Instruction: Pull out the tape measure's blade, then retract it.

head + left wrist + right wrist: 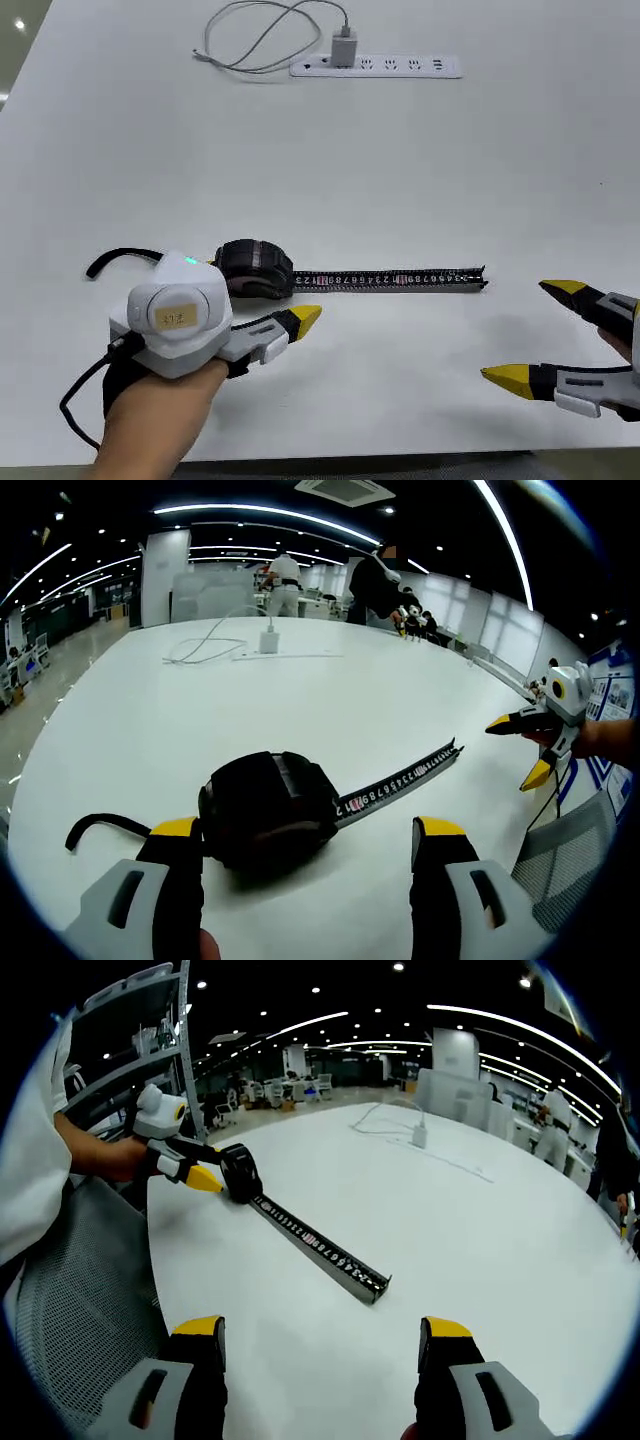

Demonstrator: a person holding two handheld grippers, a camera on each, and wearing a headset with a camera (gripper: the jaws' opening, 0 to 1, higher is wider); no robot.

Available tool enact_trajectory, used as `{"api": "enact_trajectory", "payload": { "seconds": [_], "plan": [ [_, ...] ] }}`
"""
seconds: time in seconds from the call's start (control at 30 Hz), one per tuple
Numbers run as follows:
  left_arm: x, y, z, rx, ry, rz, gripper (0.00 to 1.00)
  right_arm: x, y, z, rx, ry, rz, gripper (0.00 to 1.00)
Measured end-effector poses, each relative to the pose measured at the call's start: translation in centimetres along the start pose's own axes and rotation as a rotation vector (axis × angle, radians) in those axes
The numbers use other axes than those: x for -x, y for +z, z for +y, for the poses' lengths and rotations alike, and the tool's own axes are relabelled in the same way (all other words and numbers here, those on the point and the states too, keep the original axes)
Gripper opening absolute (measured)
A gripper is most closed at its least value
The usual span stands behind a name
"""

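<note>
A black tape measure (255, 268) lies on the white table (400, 180), its blade (390, 279) drawn out to the right and lying flat, with the end hook (484, 279) at the tip. My left gripper (262, 290) is open, and the case (268, 805) sits between its jaws, close to the left finger (175, 830). My right gripper (535, 332) is open and holds nothing, a short way right of the hook and nearer the table's front. In the right gripper view the hook (375, 1288) lies just ahead of the right gripper (320, 1326).
A white power strip (375, 66) with a charger (343, 47) and a looped cable (260, 35) lies at the far side. The case's black strap (120, 258) trails left. The table's front edge runs just under both grippers. A mesh chair (90, 1300) stands beside the table.
</note>
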State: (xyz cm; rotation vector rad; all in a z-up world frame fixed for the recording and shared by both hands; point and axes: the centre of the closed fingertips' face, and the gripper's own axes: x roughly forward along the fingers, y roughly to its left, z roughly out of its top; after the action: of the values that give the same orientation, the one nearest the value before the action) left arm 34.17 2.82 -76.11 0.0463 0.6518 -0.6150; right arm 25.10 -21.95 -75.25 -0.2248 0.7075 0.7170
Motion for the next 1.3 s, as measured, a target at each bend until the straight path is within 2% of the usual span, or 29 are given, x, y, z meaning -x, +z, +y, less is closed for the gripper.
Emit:
{"api": "enact_trajectory", "payload": {
  "seconds": [0.1, 0.33, 0.47, 0.7, 0.83, 0.93, 1.3],
  "plan": [
    [-0.1, 0.1, 0.1, 0.022, 0.016, -0.006, 0.83, -0.2, -0.3, -0.5, 0.052, 0.015, 0.04, 0.71],
    [-0.4, 0.3, 0.3, 0.04, 0.051, -0.011, 0.81, -1.0, 0.1, -1.3, 0.085, 0.057, 0.067, 0.62],
    [-0.5, 0.4, 0.6, 0.054, 0.067, -0.015, 0.79, -1.3, 0.1, -1.9, 0.123, 0.082, 0.092, 0.53],
    [-0.9, 0.7, 1.3, 0.109, 0.102, -0.025, 0.74, -2.3, 0.3, -2.9, 0.202, 0.127, 0.142, 0.48],
    [-0.9, 0.6, 1.6, 0.103, 0.119, -0.021, 0.7, -2.7, 0.6, -3.3, 0.236, 0.143, 0.161, 0.45],
    [-1.1, 0.6, 1.9, 0.123, 0.132, -0.02, 0.67, -3.0, 0.8, -3.5, 0.248, 0.156, 0.171, 0.44],
    [-1.4, 0.5, 2.4, 0.141, 0.167, -0.014, 0.63, -4.3, 0.9, -3.5, 0.311, 0.204, 0.21, 0.37]
  ]
}}
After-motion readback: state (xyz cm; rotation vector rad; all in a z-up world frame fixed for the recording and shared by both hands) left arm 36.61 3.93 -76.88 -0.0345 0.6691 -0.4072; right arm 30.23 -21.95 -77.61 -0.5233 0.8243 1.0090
